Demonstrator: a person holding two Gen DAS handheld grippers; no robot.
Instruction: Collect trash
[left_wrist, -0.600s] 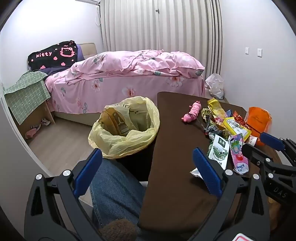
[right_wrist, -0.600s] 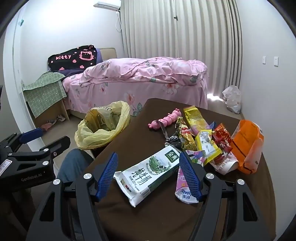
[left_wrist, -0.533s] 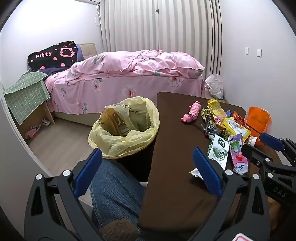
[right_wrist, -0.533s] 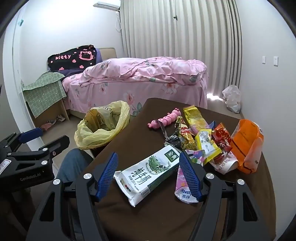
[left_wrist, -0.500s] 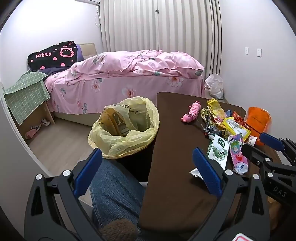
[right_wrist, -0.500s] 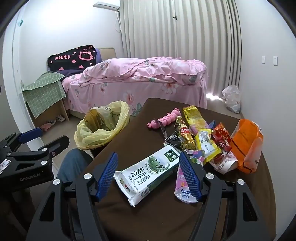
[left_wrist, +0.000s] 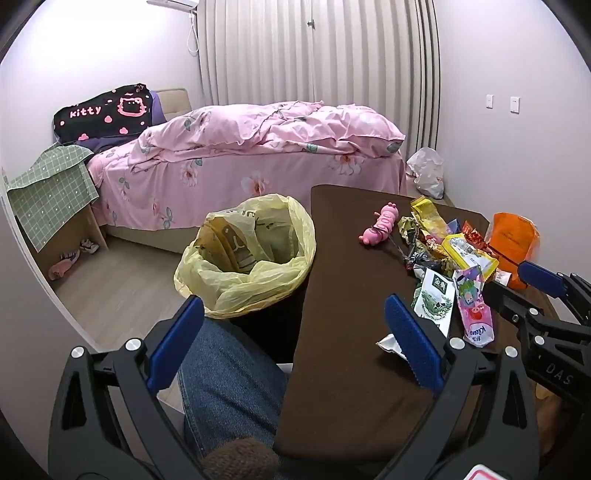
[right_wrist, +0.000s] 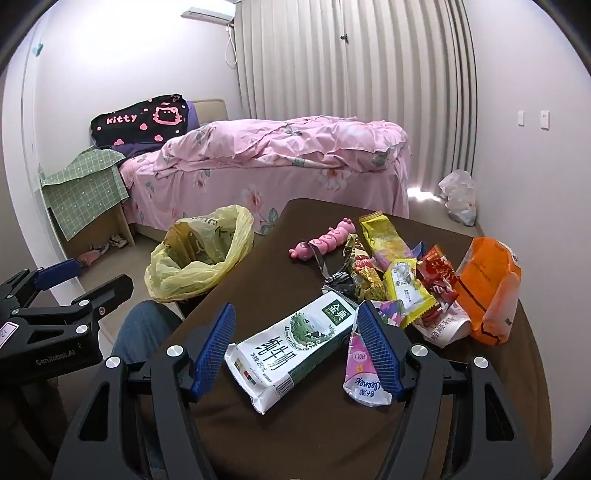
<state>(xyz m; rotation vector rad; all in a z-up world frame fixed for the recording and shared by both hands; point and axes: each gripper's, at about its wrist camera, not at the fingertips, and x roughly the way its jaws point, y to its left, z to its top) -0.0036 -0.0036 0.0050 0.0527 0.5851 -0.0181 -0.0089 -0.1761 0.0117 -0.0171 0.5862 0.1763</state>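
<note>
Two grippers, left gripper (left_wrist: 293, 343) and right gripper (right_wrist: 295, 347), hover with jaws spread wide and empty over a milk carton (right_wrist: 295, 347) beside a yellow-lined bin (left_wrist: 247, 254).

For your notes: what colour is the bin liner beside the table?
Pale yellow bin liner, clearest in the left wrist view.

Left gripper (left_wrist: 293, 341): black plastic frame w/ triangular cut-outs; blue ribbed pads; silver screws at pivots. Right gripper (right_wrist: 295, 349): same build; white "DAS" lettering on body; left unit marked "GenRobot.AI". Person's leg (left_wrist: 229, 380): blue denim.
</note>
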